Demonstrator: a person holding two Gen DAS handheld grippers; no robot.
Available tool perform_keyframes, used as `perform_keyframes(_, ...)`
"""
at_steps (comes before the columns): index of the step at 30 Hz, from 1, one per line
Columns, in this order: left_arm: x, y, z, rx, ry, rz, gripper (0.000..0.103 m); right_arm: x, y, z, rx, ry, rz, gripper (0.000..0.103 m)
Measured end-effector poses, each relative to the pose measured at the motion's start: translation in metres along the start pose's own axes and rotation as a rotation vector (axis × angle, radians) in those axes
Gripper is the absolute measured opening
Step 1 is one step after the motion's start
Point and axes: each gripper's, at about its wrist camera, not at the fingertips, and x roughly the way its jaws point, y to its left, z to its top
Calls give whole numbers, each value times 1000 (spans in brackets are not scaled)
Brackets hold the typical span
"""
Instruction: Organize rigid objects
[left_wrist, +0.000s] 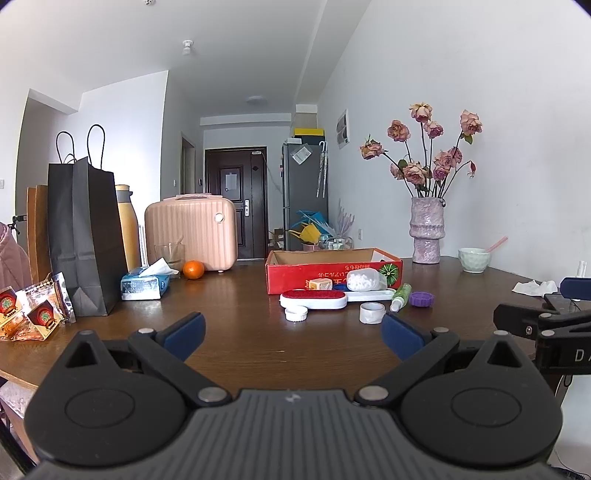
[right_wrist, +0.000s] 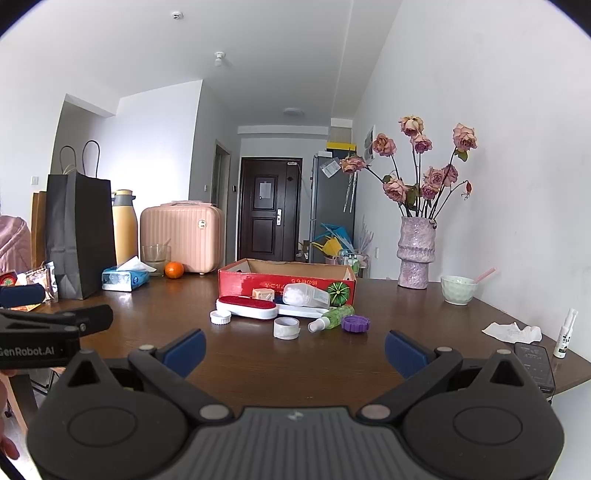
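Straight ahead of both spread, empty claws, left claw (left_wrist: 291, 332) and right claw (right_wrist: 293, 349), small items cluster before the red cardboard box (right_wrist: 243, 282); the white tape roll (right_wrist: 286, 328) lies nearest the right claw.

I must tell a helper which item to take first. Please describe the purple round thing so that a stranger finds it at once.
Find the red cardboard box in the middle of the brown table. In front of its right end, beside the lying green spray bottle, sits the purple lid. It is the only purple piece there, flat, with a notched edge.
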Motion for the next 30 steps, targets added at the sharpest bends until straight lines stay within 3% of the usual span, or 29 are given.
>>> perform_keyframes(30, 1, -1, -1, 9, 4, 6, 103, 1, 1, 0, 5, 10, 1, 103)
